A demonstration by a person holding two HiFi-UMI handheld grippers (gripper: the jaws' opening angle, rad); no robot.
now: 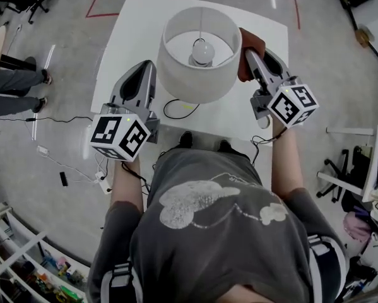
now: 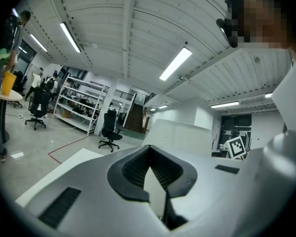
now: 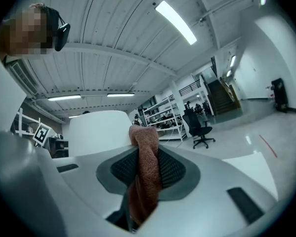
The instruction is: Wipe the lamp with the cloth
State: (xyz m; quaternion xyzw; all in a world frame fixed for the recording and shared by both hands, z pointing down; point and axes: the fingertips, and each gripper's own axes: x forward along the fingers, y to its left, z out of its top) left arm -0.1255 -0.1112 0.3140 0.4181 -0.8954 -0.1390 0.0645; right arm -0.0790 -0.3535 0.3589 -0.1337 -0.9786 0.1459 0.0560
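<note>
A lamp with a white drum shade (image 1: 198,74) and a bare bulb (image 1: 202,51) stands on the white table (image 1: 138,17). My right gripper (image 1: 252,59) is at the shade's right side, shut on a reddish-brown cloth (image 1: 252,43) that lies against the shade. In the right gripper view the cloth (image 3: 147,167) hangs bunched between the pads, with the shade (image 3: 96,132) just beyond to the left. My left gripper (image 1: 147,67) sits close by the shade's left side, shut with nothing in it. Its view shows the shade (image 2: 182,132) ahead of the fingertips (image 2: 148,154).
The lamp's black cord (image 1: 176,110) loops on the table near its front edge. A person's legs (image 1: 12,90) stand on the floor at the far left, near cables (image 1: 69,169). Red tape lines (image 1: 97,5) mark the floor behind the table. Office chairs (image 2: 109,130) and shelves stand further off.
</note>
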